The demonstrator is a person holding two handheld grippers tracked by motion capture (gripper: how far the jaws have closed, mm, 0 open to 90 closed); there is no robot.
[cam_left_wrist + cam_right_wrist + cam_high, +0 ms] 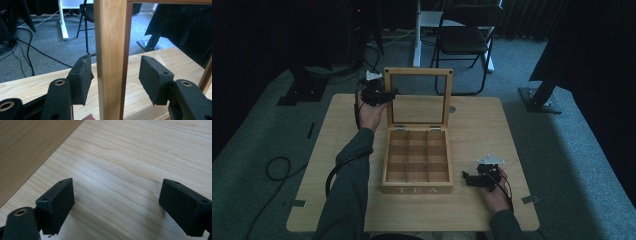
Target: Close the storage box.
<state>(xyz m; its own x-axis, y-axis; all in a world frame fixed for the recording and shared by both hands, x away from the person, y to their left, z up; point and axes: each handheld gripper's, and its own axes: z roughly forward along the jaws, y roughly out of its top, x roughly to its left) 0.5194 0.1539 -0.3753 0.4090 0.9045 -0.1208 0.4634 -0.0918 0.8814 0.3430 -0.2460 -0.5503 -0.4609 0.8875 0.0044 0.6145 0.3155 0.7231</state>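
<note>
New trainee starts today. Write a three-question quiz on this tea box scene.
1. True or false: the tea box lid stands open.
2. Which part of the lid sits between the left gripper jaws: A) the hinge, B) the side rail of the frame, C) the glass centre?
3. What lies under the right gripper?

Key: 1 true. 2 B; the pads are not pressing it. 3 Bare table; jaws open, empty.
</note>
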